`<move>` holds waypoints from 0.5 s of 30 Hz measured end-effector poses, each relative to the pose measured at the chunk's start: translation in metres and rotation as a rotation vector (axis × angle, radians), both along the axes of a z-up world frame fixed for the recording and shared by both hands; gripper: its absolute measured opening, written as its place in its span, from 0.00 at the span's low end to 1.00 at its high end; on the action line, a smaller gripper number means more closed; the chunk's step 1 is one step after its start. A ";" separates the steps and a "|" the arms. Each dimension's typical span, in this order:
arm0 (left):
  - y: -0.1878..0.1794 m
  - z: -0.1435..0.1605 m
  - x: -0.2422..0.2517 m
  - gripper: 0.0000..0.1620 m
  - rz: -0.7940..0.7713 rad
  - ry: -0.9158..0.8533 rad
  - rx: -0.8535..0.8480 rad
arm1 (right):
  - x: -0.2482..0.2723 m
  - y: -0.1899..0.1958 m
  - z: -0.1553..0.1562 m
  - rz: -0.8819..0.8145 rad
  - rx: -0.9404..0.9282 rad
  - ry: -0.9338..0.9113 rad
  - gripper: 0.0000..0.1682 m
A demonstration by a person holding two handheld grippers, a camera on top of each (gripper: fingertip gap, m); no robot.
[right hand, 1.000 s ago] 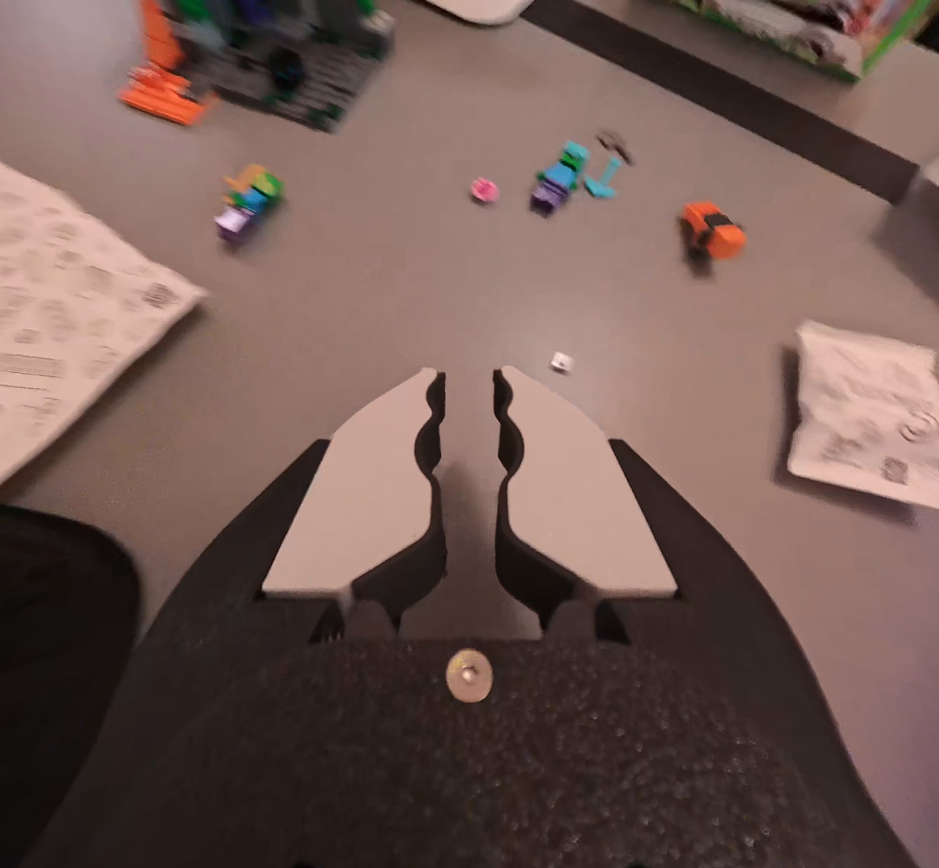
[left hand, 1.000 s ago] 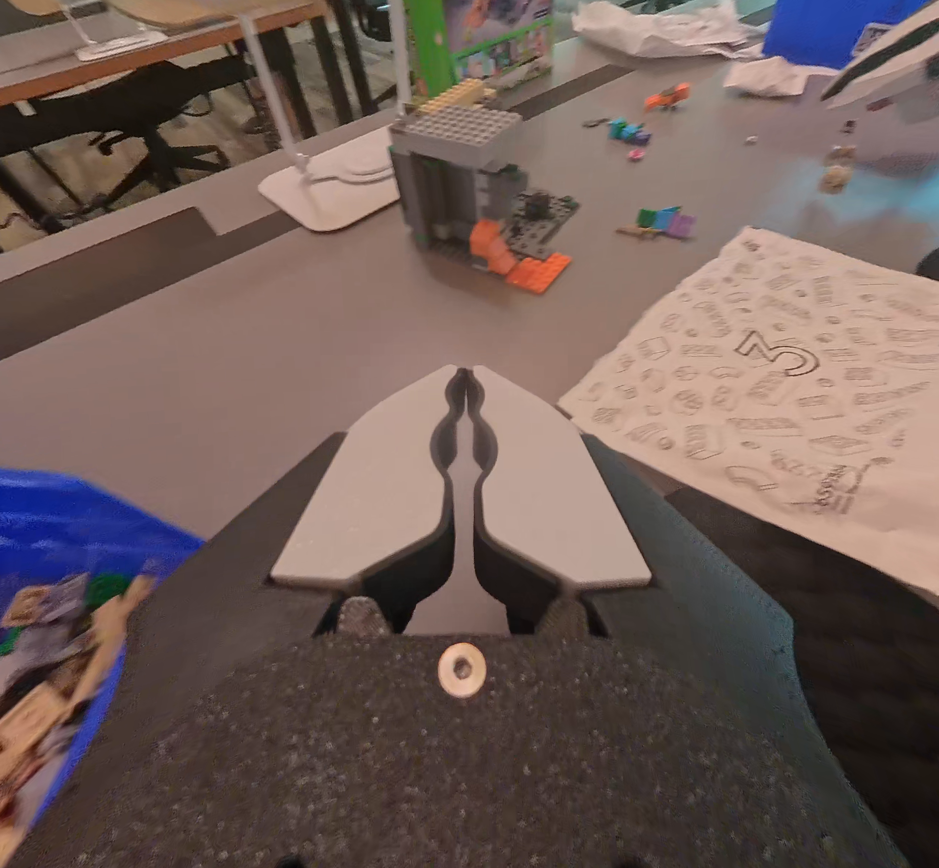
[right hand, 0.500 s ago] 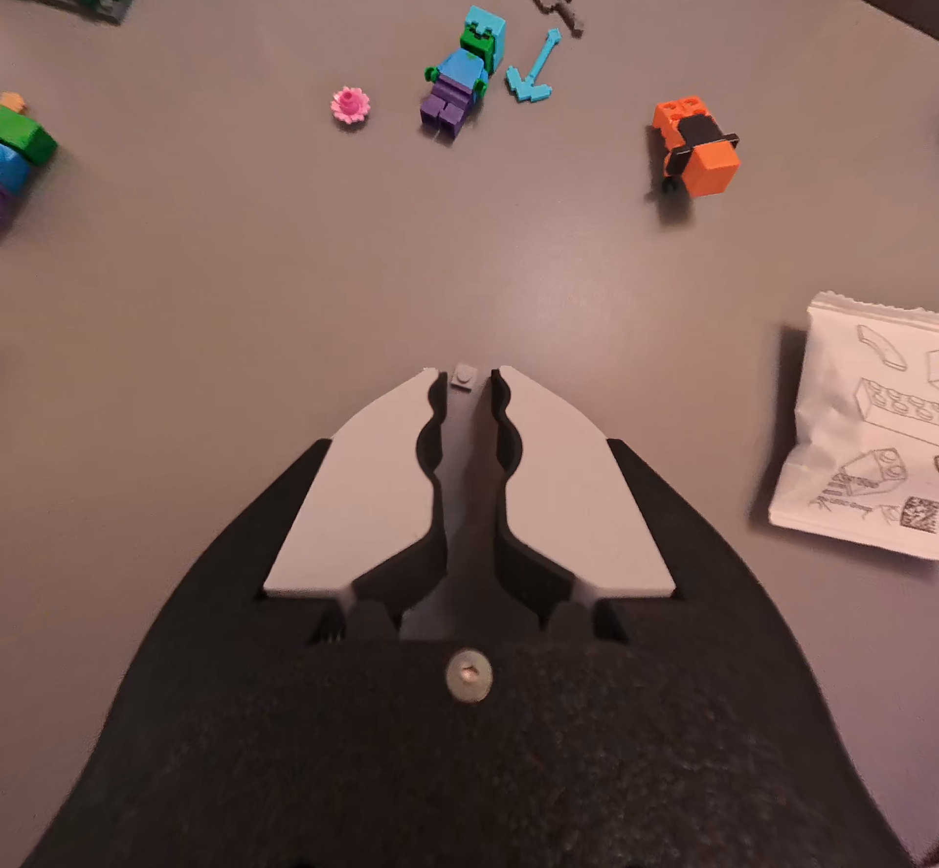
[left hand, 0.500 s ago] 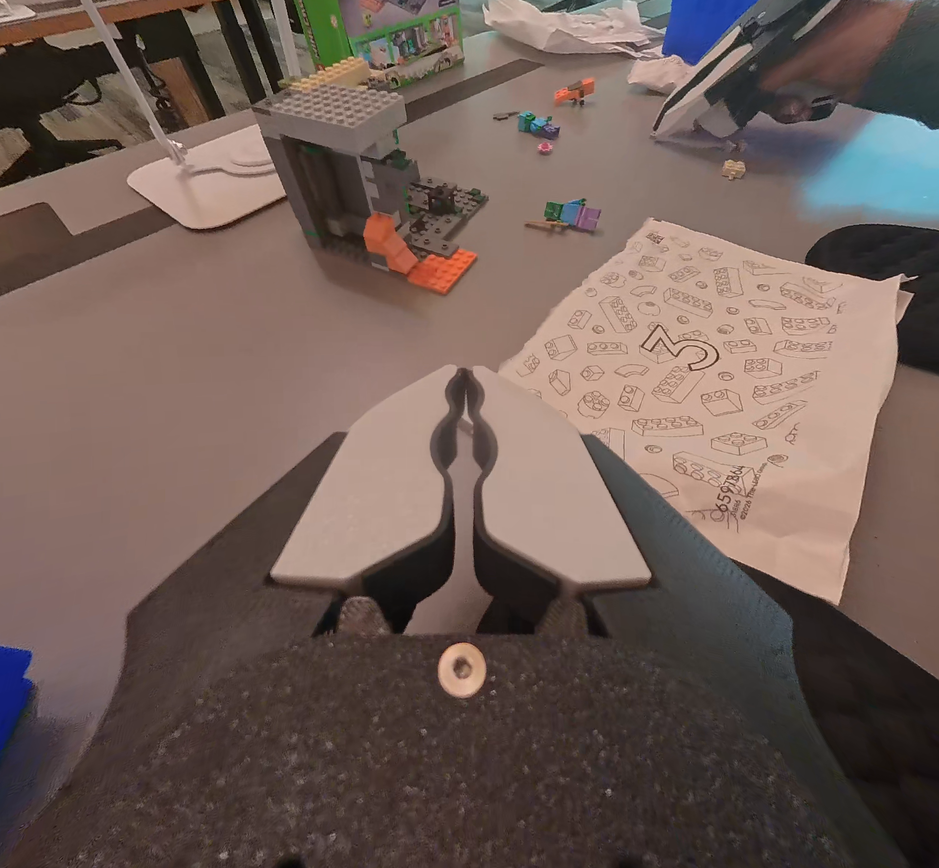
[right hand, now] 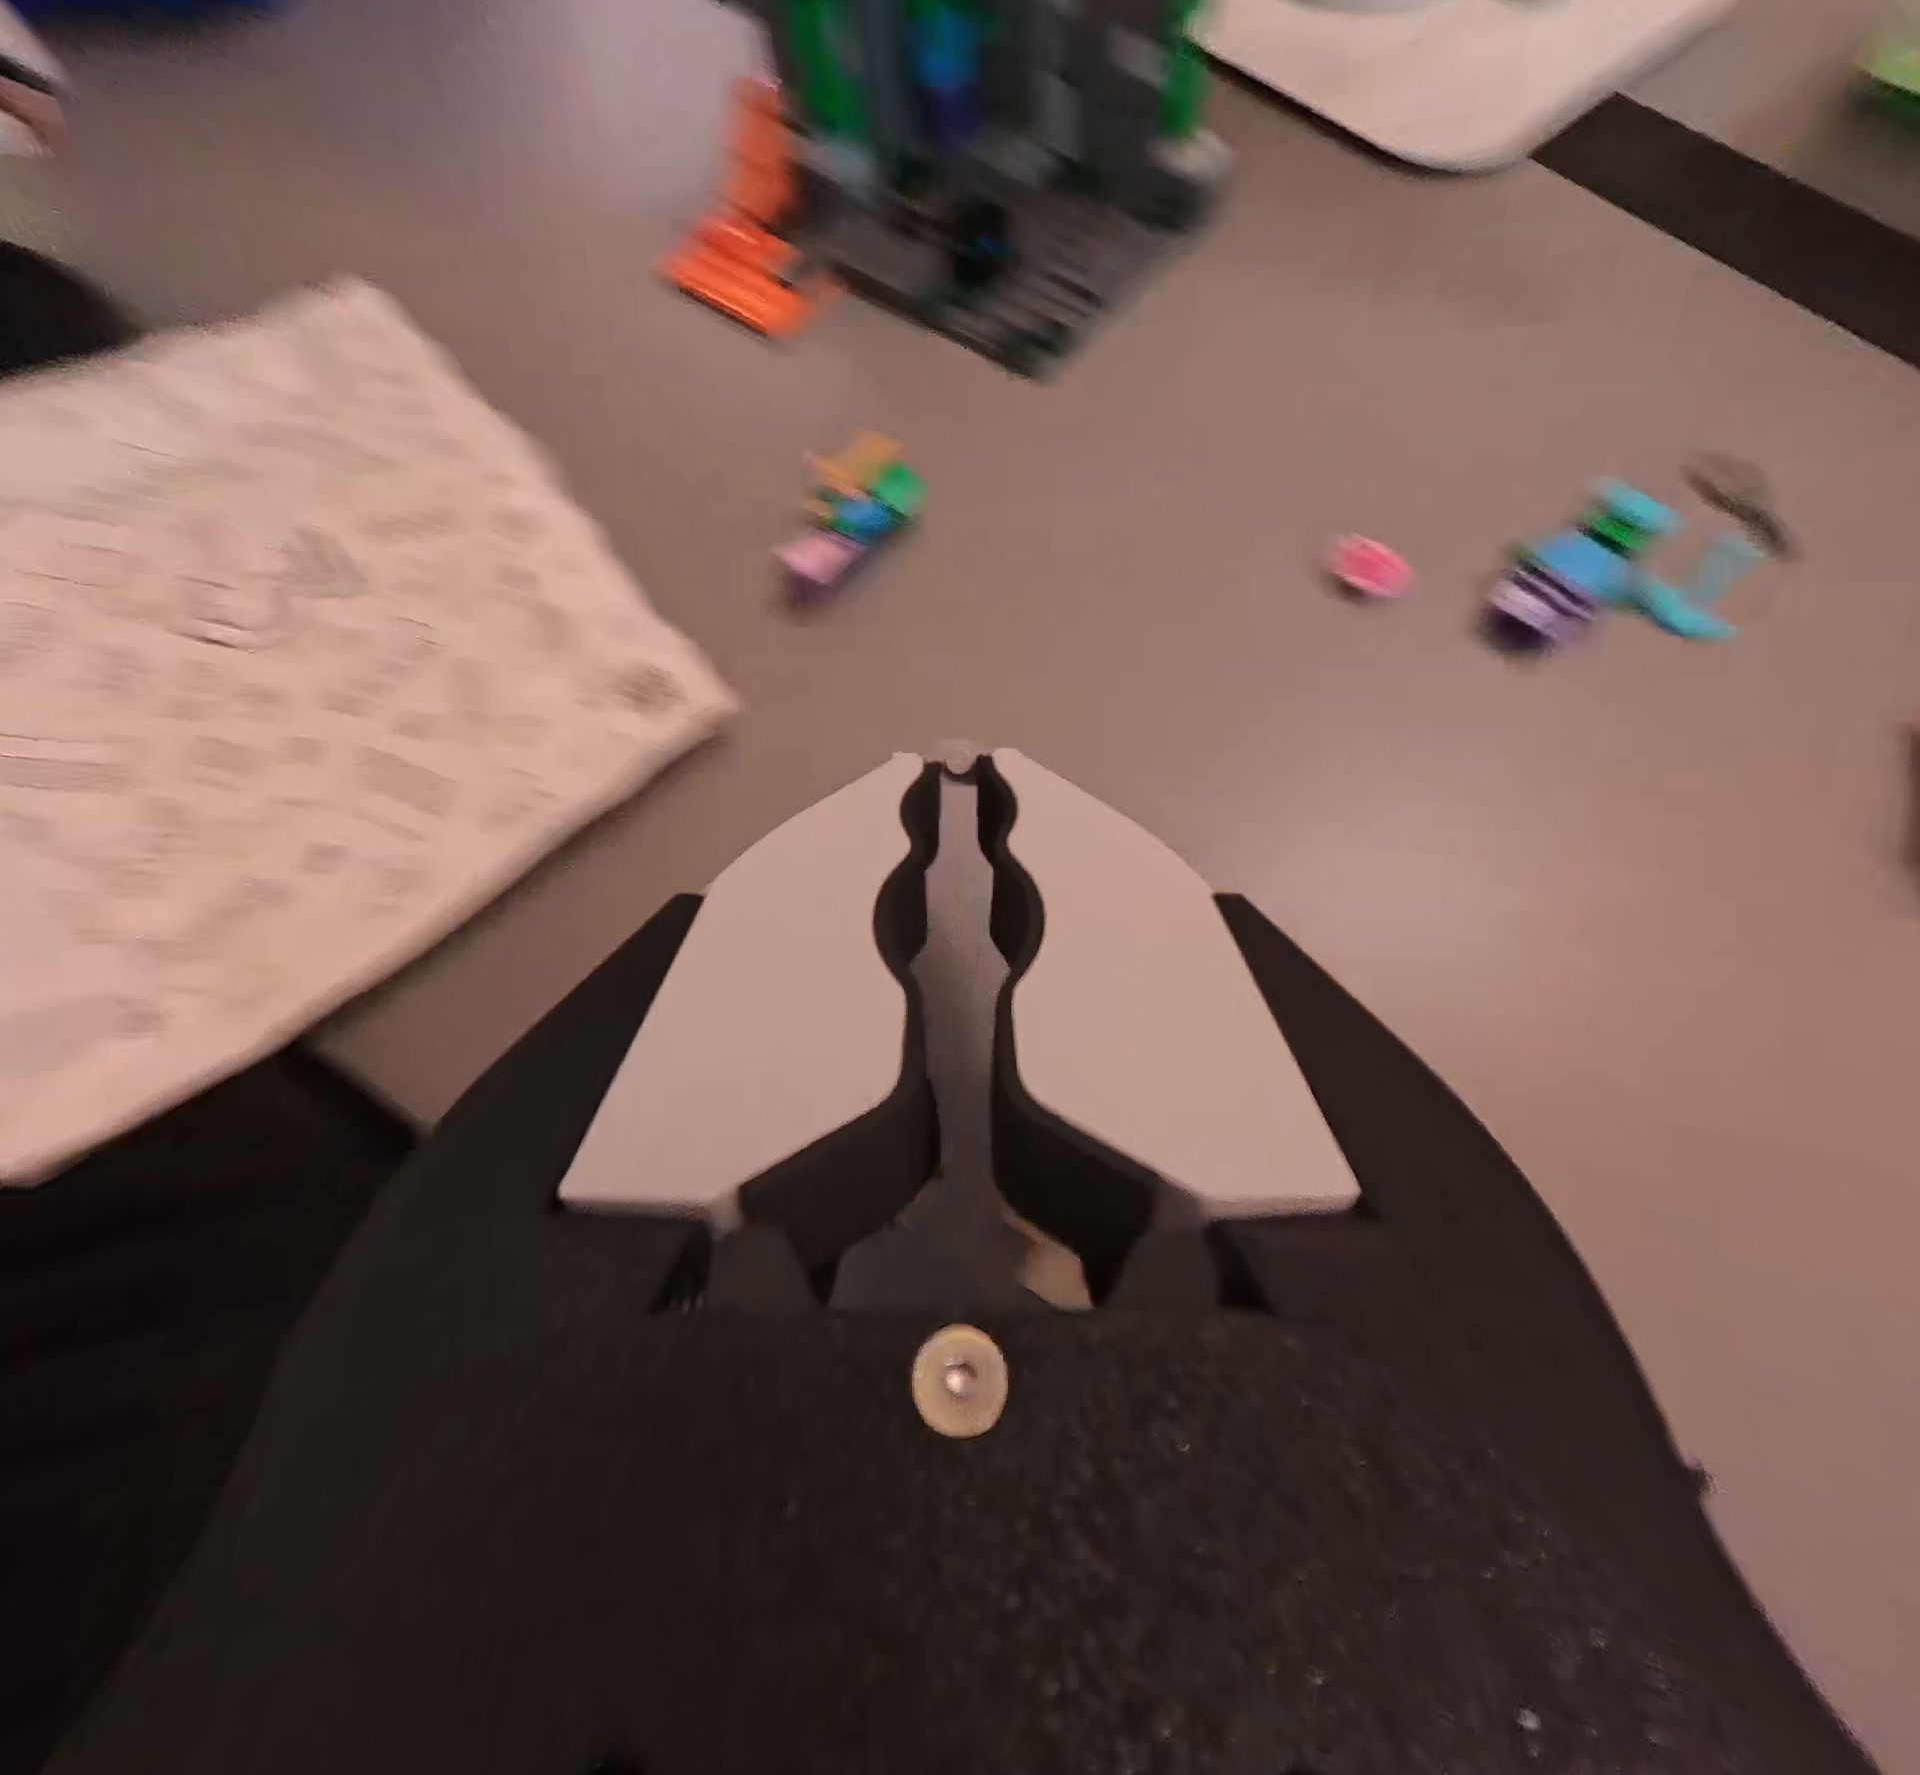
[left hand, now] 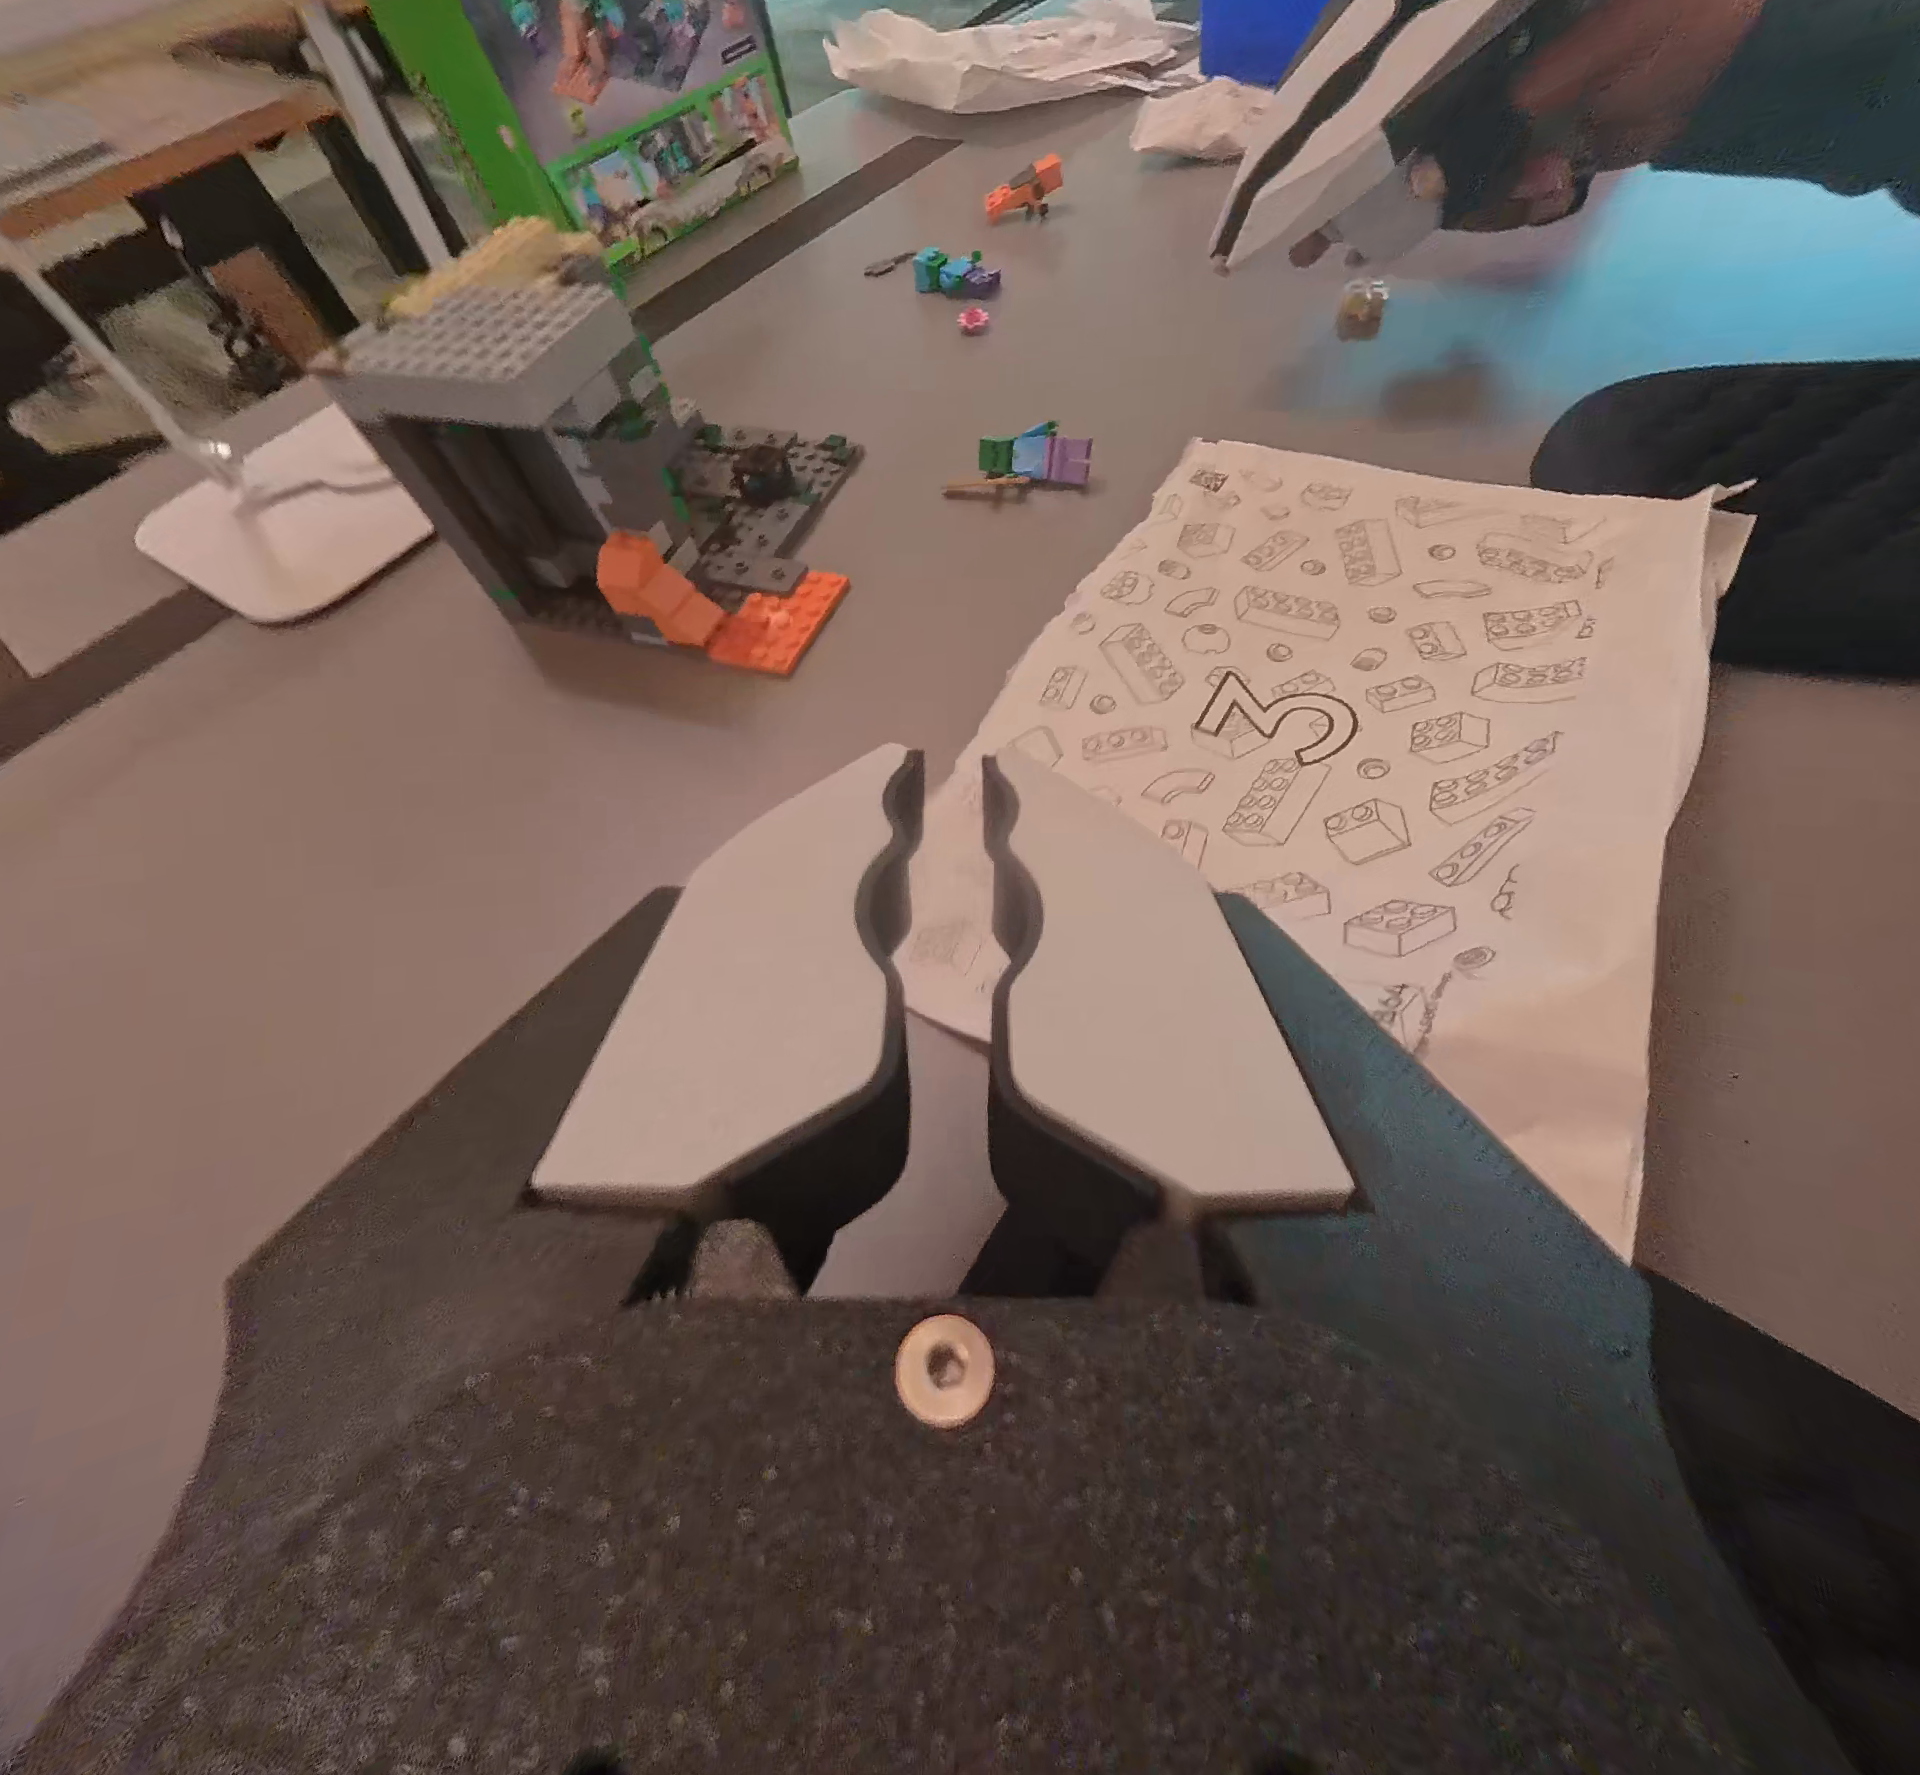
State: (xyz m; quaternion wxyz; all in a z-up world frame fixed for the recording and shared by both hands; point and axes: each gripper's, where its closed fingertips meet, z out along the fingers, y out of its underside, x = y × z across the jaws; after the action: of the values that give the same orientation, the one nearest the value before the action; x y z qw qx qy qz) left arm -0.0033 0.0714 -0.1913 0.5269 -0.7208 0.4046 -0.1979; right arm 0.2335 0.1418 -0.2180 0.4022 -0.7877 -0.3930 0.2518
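Right tool (right hand: 957, 767) pinching tiny grey stud piece (right hand: 956, 755) at tips, above table (right hand: 1299, 894)

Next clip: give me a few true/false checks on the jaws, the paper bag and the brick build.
1. The left gripper has its jaws slightly apart over the paper bag. True.
2. The right gripper is wide open and empty. False: its jaws pinch a small grey piece at the tips.
3. The brick build lies toppled on the bag. False: it stands upright on the table, apart from the bag.
4. An orange plate sits at the build's foot. True.
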 end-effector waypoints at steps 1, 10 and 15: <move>-0.002 0.004 0.005 0.07 -0.017 0.007 0.021 | -0.021 -0.014 0.008 0.048 0.000 0.050 0.04; -0.029 0.029 0.069 0.11 -0.236 0.087 0.263 | -0.150 -0.096 0.048 0.333 -0.140 0.365 0.04; -0.036 0.028 0.081 0.11 -0.246 0.153 0.381 | -0.167 -0.110 0.058 0.391 -0.217 0.457 0.04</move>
State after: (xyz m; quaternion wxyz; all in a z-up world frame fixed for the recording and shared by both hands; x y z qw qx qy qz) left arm 0.0778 0.0356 -0.1636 0.5932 -0.5666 0.5581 -0.1255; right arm 0.0669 0.0320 -0.1600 0.3376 -0.6586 -0.4071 0.5354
